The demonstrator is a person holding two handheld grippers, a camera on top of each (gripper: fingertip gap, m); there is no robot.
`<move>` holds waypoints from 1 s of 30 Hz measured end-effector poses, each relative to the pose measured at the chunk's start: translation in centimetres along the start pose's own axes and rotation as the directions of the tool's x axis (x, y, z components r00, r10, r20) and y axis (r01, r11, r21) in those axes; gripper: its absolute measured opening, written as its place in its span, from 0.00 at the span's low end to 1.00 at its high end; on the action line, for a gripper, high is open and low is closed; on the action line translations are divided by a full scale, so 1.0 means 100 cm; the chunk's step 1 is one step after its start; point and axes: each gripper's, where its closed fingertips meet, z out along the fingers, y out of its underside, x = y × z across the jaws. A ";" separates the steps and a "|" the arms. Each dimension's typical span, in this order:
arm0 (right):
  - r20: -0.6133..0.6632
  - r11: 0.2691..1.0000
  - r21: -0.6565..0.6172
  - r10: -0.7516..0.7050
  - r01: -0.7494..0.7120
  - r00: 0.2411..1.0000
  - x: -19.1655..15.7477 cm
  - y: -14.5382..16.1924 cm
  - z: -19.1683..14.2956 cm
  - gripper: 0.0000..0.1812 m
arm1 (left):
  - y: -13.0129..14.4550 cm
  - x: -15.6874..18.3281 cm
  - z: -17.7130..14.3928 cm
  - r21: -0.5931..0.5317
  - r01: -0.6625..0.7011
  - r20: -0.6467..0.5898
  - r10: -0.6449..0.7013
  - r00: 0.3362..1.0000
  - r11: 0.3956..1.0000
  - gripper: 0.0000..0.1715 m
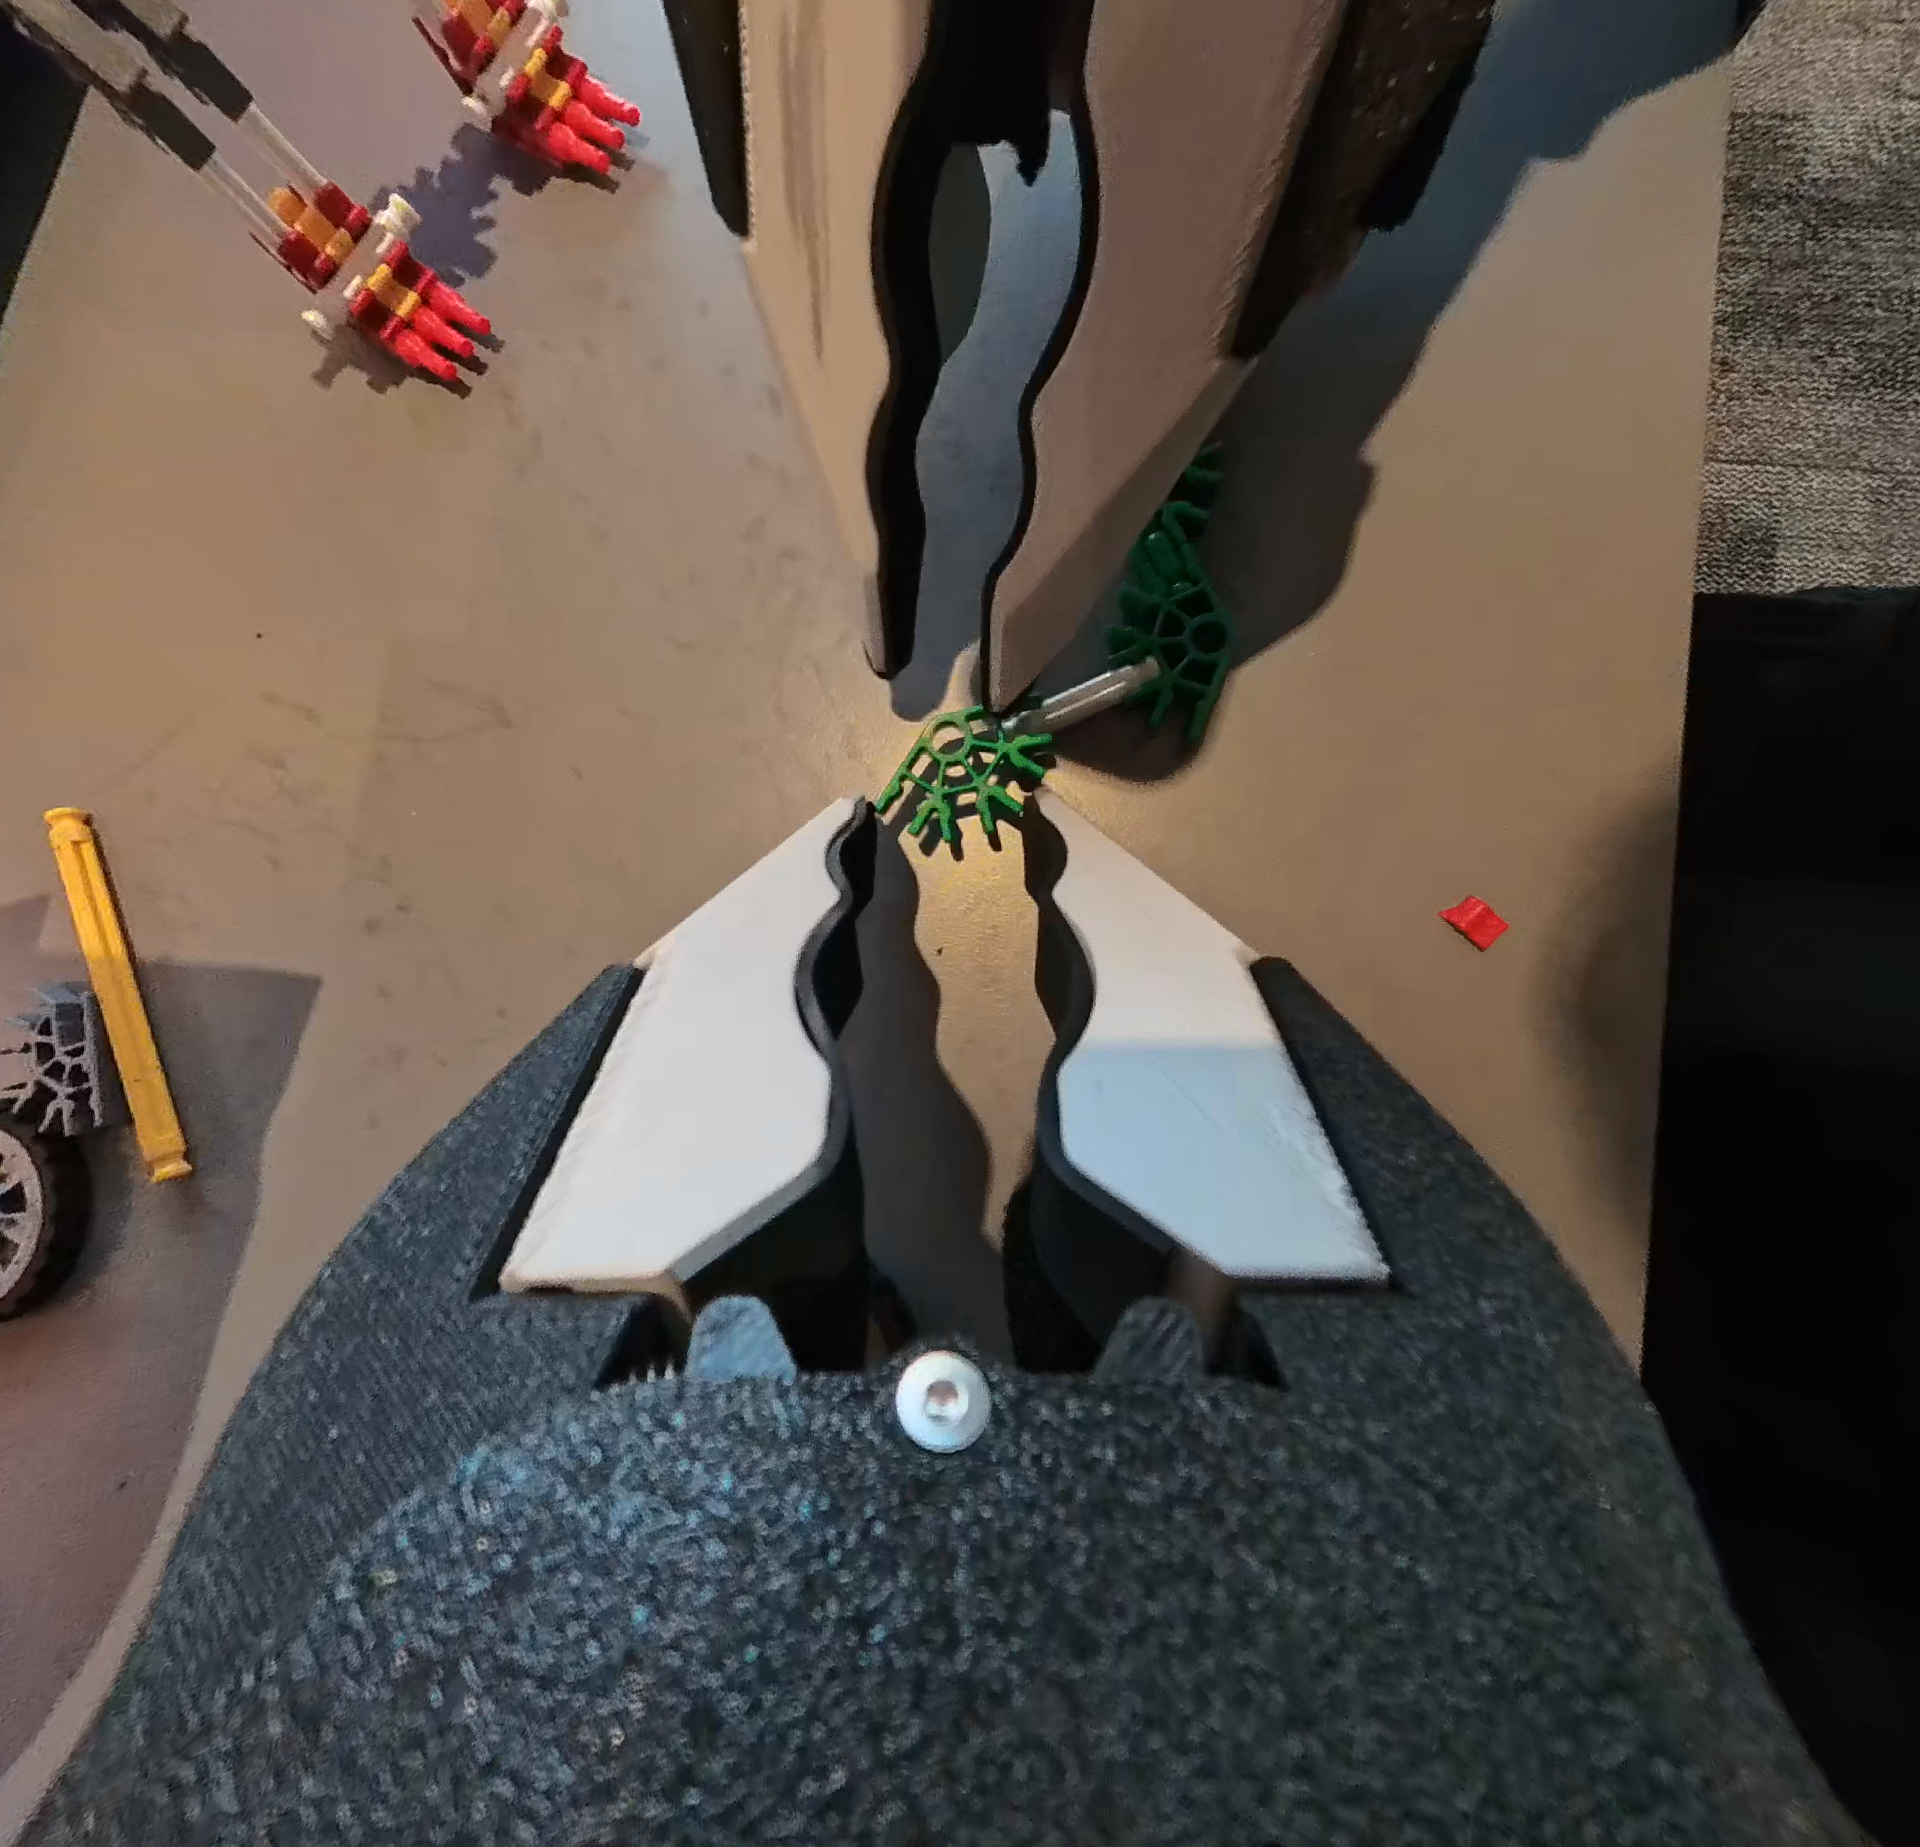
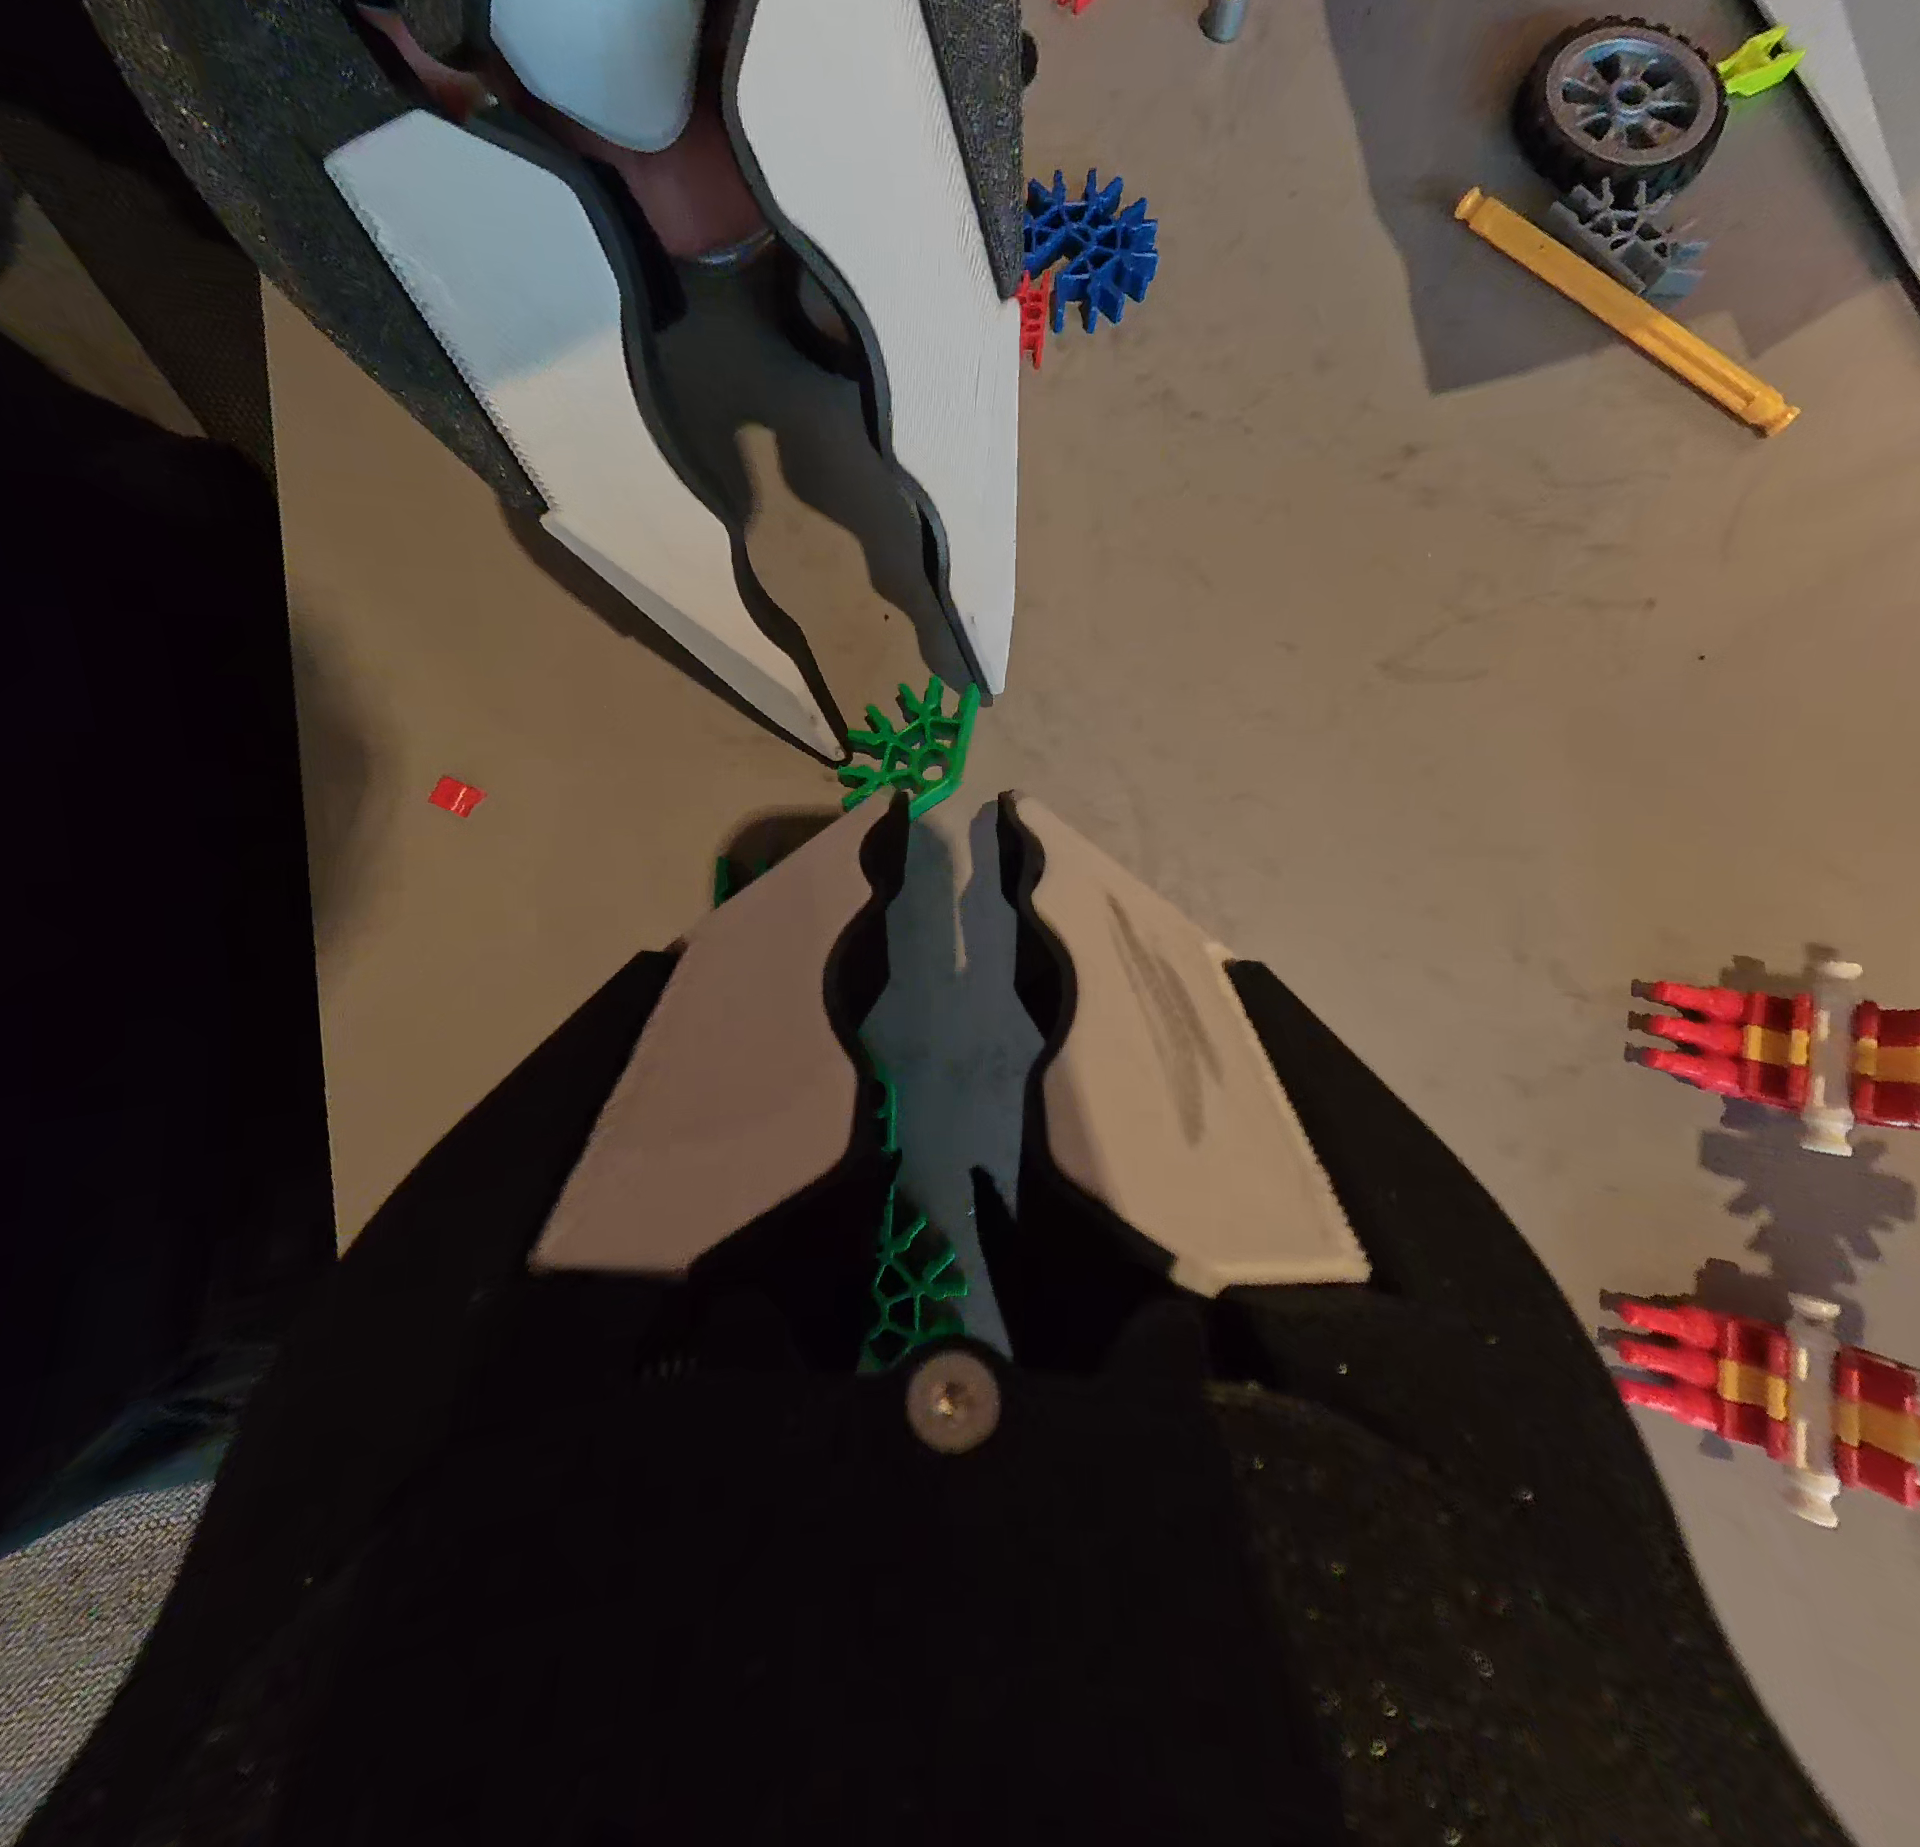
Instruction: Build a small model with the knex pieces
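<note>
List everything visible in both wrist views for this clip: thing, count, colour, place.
Table: one, tan, under everything.
Green connector: one, between both grippers' tips.
Grey rod: one, joins it to more green connectors.
Red chip: one, near table edge.
Yellow rod: one, beside wheel.
Wheel: one, black and grey.
Blue connectors: cluster, behind left gripper.
Red-yellow assemblies: two, far side.
Left gripper: open around green connector.
Right gripper: open, tips at connector.
</note>
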 end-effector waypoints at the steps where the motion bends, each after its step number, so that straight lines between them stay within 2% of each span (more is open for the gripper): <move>1: -0.002 1.000 -0.003 -0.001 0.001 1.000 0.000 0.000 0.000 0.09 | 0.000 0.000 0.000 -0.005 0.002 -0.001 -0.002 1.000 1.000 0.16; 9: 0.000 1.000 -0.016 -0.002 0.002 1.000 0.001 0.001 0.002 0.08 | 0.003 -0.001 0.003 -0.016 0.009 0.009 -0.009 1.000 1.000 0.16; 13: 0.006 0.999 -0.039 -0.023 0.023 1.000 -0.003 0.002 0.003 0.03 | 0.003 -0.001 0.002 -0.006 0.024 -0.001 -0.024 1.000 1.000 0.17; 17: -0.006 0.993 -0.092 -0.068 0.068 0.998 -0.004 0.009 0.008 0.00 | 0.002 0.002 0.004 -0.005 0.018 -0.009 -0.018 1.000 1.000 0.10; 22: -0.031 0.993 -0.092 -0.072 0.069 0.997 0.000 0.009 0.005 0.01 | 0.003 0.002 0.002 0.004 0.022 -0.014 -0.022 1.000 1.000 0.10; 27: -0.012 0.994 -0.080 -0.078 0.076 0.997 -0.005 0.007 0.004 0.01 | 0.004 0.003 -0.001 0.005 -0.009 -0.016 0.009 1.000 1.000 0.11; 30: -0.007 0.994 -0.081 -0.076 0.075 0.997 -0.005 0.008 0.004 0.01 | 0.000 0.006 -0.004 0.009 -0.093 -0.021 0.094 0.995 0.996 0.16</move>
